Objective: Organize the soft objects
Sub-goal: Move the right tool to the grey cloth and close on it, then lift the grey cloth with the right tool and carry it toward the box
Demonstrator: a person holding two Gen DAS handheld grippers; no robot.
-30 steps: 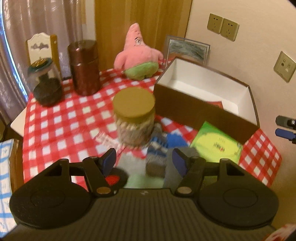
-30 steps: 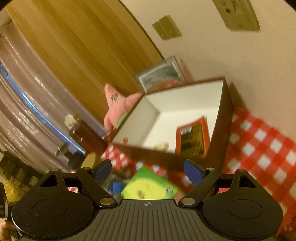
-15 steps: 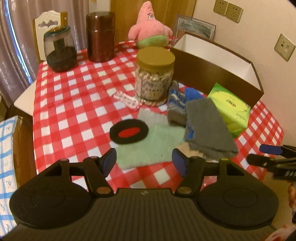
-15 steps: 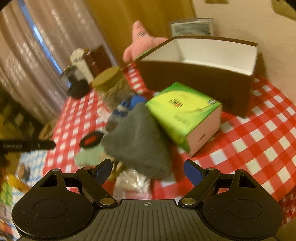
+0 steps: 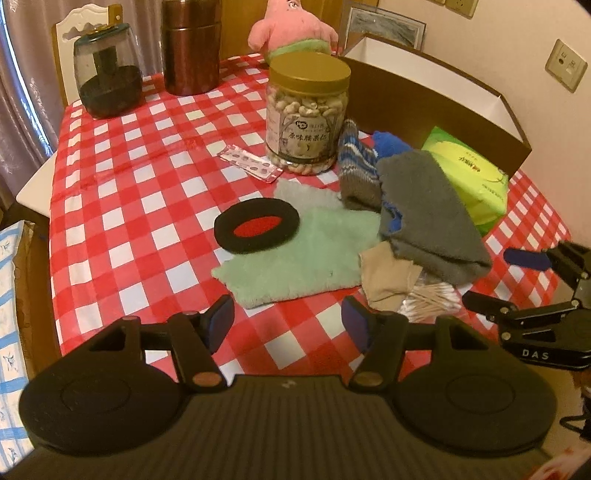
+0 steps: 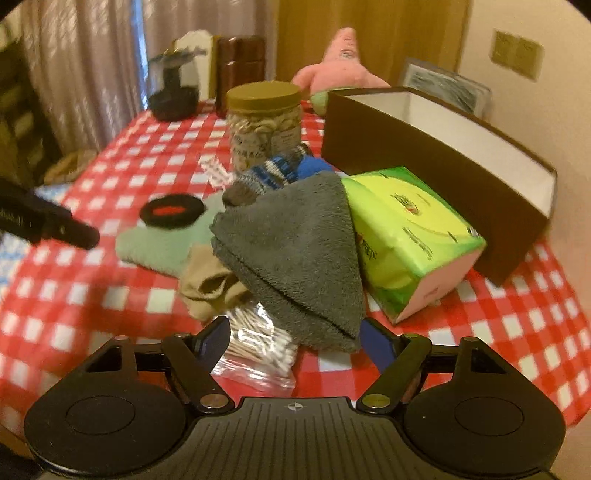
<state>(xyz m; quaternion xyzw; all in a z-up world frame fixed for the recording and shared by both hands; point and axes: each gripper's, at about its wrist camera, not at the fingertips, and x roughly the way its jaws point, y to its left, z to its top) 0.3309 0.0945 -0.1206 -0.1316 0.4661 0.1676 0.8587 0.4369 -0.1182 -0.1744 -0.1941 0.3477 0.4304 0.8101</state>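
Note:
A pile of soft things lies on the checked table: a grey towel [image 5: 428, 218] [image 6: 295, 251], a mint green cloth [image 5: 295, 254] [image 6: 162, 243], a striped blue sock [image 5: 354, 166] [image 6: 269, 173], a beige sock [image 5: 388, 277] [image 6: 210, 280] and a black pad with a red centre [image 5: 256, 225] [image 6: 171, 212]. A pink starfish plush [image 5: 291, 26] [image 6: 340, 70] sits at the back. My left gripper [image 5: 288, 325] is open and empty near the front edge. My right gripper [image 6: 295, 339] is open, its jaws either side of the grey towel's near corner.
An open brown box [image 5: 436, 99] [image 6: 443, 147] stands at the right. A green tissue pack [image 5: 469, 173] [image 6: 410, 229], a nut jar [image 5: 306, 110] [image 6: 264, 118], a bag of cotton swabs [image 6: 258, 350], a pill strip [image 5: 251, 168], a brown canister [image 5: 190, 44] and a dark glass jar [image 5: 107, 70] share the table.
Both grippers pulled back and lower over the near side of the table. The right gripper swung down from the box to the grey towel's corner.

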